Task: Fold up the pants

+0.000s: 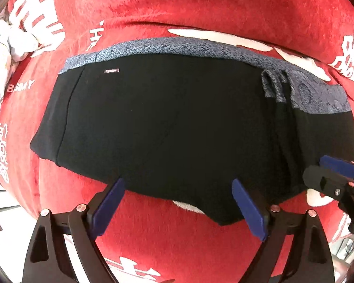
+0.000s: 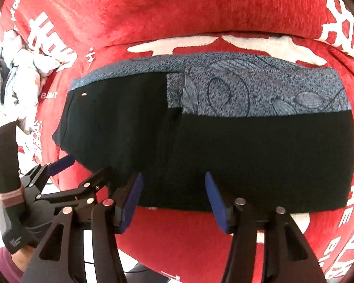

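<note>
The black pants (image 1: pixel 167 122) lie folded into a compact stack on the red blanket, with the blue-grey patterned waistband (image 1: pixel 200 47) along the far edge. My left gripper (image 1: pixel 178 206) is open and empty, its blue pads at the stack's near edge. In the right wrist view the pants (image 2: pixel 247 160) fill the middle, the patterned waistband (image 2: pixel 259 89) on top right. My right gripper (image 2: pixel 173 201) is open and empty at the near edge. The left gripper also shows in the right wrist view (image 2: pixel 59 165), and the right gripper in the left wrist view (image 1: pixel 335 172).
A red plush blanket (image 1: pixel 177 4) with white lettering covers the surface and rises behind the pants. A crumpled white cloth (image 2: pixel 18 63) lies at the far left. The person's gloved hand (image 2: pixel 14 231) holds the left gripper.
</note>
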Tool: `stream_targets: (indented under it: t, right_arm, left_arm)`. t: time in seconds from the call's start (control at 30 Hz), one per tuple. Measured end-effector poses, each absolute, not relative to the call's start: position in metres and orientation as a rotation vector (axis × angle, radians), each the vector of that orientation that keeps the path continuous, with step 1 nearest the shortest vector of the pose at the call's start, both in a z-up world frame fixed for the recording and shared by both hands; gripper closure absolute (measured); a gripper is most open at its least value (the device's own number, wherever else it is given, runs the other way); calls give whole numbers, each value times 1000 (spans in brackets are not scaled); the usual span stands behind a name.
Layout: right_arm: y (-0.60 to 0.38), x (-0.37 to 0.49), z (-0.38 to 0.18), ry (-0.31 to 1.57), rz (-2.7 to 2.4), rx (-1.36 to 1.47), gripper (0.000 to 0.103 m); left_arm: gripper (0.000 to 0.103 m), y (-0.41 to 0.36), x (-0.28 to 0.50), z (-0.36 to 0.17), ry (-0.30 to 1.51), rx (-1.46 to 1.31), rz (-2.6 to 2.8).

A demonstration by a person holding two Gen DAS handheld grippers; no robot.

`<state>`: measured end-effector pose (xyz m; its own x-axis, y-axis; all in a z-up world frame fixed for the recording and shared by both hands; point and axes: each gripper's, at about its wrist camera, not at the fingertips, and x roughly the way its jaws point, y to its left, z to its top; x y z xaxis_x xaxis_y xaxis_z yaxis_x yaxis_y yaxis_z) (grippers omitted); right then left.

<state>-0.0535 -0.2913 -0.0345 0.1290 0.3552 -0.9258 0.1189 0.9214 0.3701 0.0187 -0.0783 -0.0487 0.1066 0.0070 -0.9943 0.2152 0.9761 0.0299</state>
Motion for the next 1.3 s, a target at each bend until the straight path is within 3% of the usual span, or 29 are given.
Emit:
stream_targets:
  t: [0.37, 0.43, 0.93, 1.3]
  right_arm:
    - [-297, -76, -27, 1474, 185, 361, 25]
    - [-299, -80, -27, 1480, 192, 357, 25]
    - [-292, -73, -28, 1513, 211, 278, 23]
    - [-236, -49, -24, 1498, 188, 233, 23]
  left_arm:
    - [10, -84, -2, -42, 1486, 131, -144]
    - [0, -84, -7, -41, 1481, 133, -126]
    - [0, -53, -20, -48, 1522, 31, -45]
    - [0, 29, 20, -44, 1509, -35, -80]
